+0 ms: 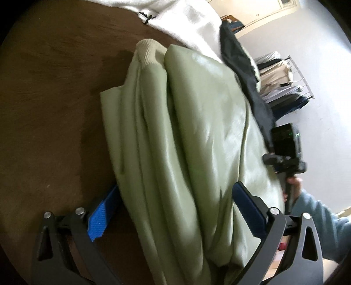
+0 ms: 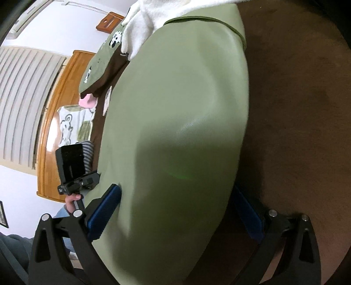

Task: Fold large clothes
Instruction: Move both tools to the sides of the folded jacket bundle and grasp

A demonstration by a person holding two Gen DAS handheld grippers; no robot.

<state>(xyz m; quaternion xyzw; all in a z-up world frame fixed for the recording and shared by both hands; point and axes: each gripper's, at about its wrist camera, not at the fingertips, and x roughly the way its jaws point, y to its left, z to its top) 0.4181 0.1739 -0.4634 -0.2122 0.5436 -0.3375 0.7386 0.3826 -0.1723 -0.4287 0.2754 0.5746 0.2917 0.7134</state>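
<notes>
A light green garment (image 1: 193, 122) with a cream ribbed cuff (image 1: 145, 51) lies folded in layers on the brown surface (image 1: 50, 105). My left gripper (image 1: 175, 210) has its blue-padded fingers (image 1: 102, 216) wide apart on either side of the thick folded bundle. In the right wrist view the same green garment (image 2: 179, 122) fills the middle, and my right gripper (image 2: 177, 210) straddles it with its fingers (image 2: 105, 210) spread around the fabric. The right gripper also shows in the left wrist view (image 1: 285, 153) at the garment's far side.
A white fleece garment (image 1: 186, 19) and a dark garment (image 1: 245, 72) lie beyond the green one. A rack of clothes (image 1: 283, 81) stands by the wall. In the right wrist view, a wooden headboard (image 2: 59, 105) and patterned clothes (image 2: 103, 54) are at the left.
</notes>
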